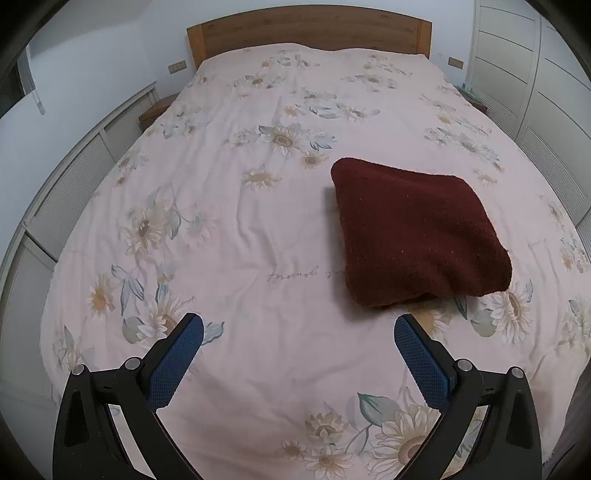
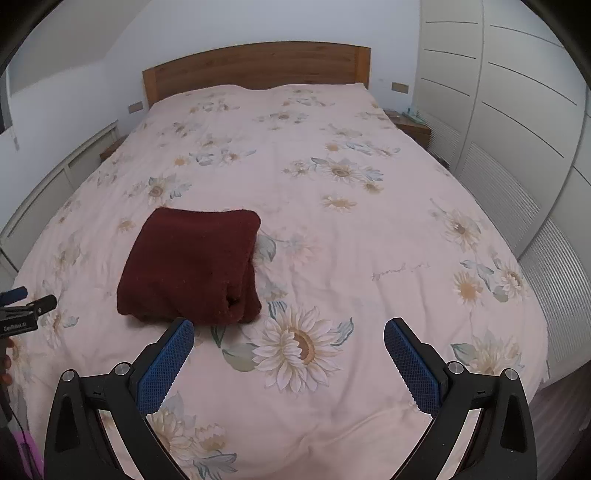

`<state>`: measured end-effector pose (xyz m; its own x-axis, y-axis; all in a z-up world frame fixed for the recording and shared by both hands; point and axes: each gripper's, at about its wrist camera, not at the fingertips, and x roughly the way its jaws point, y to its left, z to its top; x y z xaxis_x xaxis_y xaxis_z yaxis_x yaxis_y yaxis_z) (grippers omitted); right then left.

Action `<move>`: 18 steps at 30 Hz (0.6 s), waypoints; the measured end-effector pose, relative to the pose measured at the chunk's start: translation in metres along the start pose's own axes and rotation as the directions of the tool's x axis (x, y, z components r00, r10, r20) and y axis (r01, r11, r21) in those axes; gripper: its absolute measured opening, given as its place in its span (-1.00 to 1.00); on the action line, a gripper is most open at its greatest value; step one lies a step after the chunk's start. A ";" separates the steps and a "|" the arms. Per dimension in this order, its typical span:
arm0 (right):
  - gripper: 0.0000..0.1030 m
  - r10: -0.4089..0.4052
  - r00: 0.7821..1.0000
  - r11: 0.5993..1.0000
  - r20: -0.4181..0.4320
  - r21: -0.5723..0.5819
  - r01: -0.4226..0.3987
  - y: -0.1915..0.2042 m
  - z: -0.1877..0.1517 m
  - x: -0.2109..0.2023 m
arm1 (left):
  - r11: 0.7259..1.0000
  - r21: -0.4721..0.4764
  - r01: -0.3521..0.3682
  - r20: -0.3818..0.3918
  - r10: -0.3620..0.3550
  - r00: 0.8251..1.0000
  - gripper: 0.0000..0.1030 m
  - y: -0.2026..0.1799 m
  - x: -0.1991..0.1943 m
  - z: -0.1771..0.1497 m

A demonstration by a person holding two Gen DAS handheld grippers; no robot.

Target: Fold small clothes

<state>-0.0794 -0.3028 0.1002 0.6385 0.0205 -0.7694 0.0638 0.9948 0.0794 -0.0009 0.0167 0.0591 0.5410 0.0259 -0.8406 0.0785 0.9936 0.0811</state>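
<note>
A dark red fuzzy garment (image 1: 417,232) lies folded into a thick square on the pink flowered bedspread (image 1: 258,240). In the left wrist view it sits ahead and to the right of my left gripper (image 1: 298,325), which is open and empty above the bed. In the right wrist view the garment (image 2: 192,266) lies ahead and to the left of my right gripper (image 2: 289,330), also open and empty. The left gripper also shows at the left edge of the right wrist view (image 2: 22,299).
The bed has a wooden headboard (image 1: 310,33) at the far end. White wardrobe doors (image 2: 517,110) stand along the right side, with a small nightstand (image 2: 412,127) beside them. A low white cabinet (image 1: 74,192) runs along the left.
</note>
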 end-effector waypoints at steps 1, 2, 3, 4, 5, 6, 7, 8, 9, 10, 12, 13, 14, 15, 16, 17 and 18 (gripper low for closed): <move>1.00 0.000 1.000 1.000 -0.001 0.000 0.000 0.000 0.000 0.000 | 1.000 -0.001 -0.003 0.000 0.003 1.000 0.98 -0.001 0.000 -0.001; 1.00 -0.001 1.000 1.000 -0.003 -0.001 0.001 0.000 0.000 0.000 | 1.000 0.000 -0.006 0.001 0.006 1.000 0.98 -0.001 0.000 -0.001; 1.00 -0.002 1.000 1.000 -0.004 -0.002 0.002 0.000 0.000 0.000 | 1.000 0.000 -0.002 -0.002 0.002 1.000 0.98 -0.001 0.000 -0.001; 1.00 -0.005 1.000 1.000 -0.006 -0.003 0.005 0.000 0.000 0.001 | 1.000 -0.002 0.001 -0.003 -0.001 1.000 0.98 -0.001 0.000 -0.001; 1.00 -0.007 1.000 1.000 -0.008 -0.006 0.007 0.000 0.000 0.001 | 1.000 -0.002 0.002 -0.003 -0.002 1.000 0.98 -0.001 0.000 -0.001; 1.00 -0.009 1.000 1.000 -0.009 -0.007 0.009 0.000 0.000 0.001 | 1.000 -0.001 -0.001 -0.003 0.001 1.000 0.98 -0.001 0.000 -0.001; 1.00 -0.010 1.000 1.000 -0.010 -0.008 0.010 -0.001 0.000 0.002 | 1.000 -0.001 -0.006 -0.003 0.006 1.000 0.98 -0.001 0.000 -0.001; 1.00 -0.009 1.000 1.000 -0.012 -0.009 0.009 -0.001 0.000 0.003 | 1.000 -0.004 -0.004 -0.003 0.004 1.000 0.98 -0.001 0.000 -0.001; 1.00 -0.009 1.000 1.000 -0.013 -0.009 0.009 -0.001 -0.001 0.003 | 1.000 -0.004 0.000 -0.005 0.000 1.000 0.98 -0.001 0.001 -0.001; 1.00 -0.010 1.000 1.000 -0.015 -0.010 0.009 0.000 -0.001 0.003 | 1.000 -0.004 0.003 -0.006 -0.003 1.000 0.98 -0.001 0.001 -0.001; 1.00 -0.009 1.000 1.000 -0.020 -0.010 0.008 0.000 -0.001 0.004 | 1.000 -0.003 -0.002 -0.006 0.002 1.000 0.98 -0.001 0.001 -0.002; 1.00 -0.008 1.000 1.000 -0.022 -0.010 0.008 0.000 -0.001 0.005 | 1.000 -0.001 -0.002 -0.007 0.002 1.000 0.98 -0.001 0.001 -0.002; 1.00 -0.008 1.000 1.000 -0.024 -0.011 0.008 0.001 -0.002 0.005 | 1.000 -0.001 -0.003 -0.008 0.003 1.000 0.98 -0.001 0.001 -0.002; 1.00 -0.007 1.000 1.000 -0.025 -0.012 0.007 0.000 -0.001 0.006 | 1.000 -0.001 -0.001 -0.009 0.001 1.000 0.98 0.000 0.001 -0.002; 1.00 -0.008 1.000 1.000 -0.026 -0.012 0.007 0.001 -0.001 0.007 | 1.000 -0.001 -0.001 -0.010 0.001 1.000 0.98 0.000 0.001 -0.002; 1.00 -0.008 1.000 1.000 -0.027 -0.013 0.008 0.001 -0.002 0.007 | 1.000 0.000 -0.005 -0.011 0.005 1.000 0.98 -0.001 0.001 -0.002; 1.00 -0.007 1.000 1.000 -0.027 -0.013 0.007 0.001 -0.002 0.007 | 1.000 0.000 -0.006 -0.011 0.006 1.000 0.98 0.000 0.001 -0.002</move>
<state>-0.0761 -0.3016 0.0940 0.6172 0.0161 -0.7867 0.0579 0.9962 0.0658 -0.0020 0.0169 0.0567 0.5325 0.0334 -0.8458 0.0753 0.9934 0.0866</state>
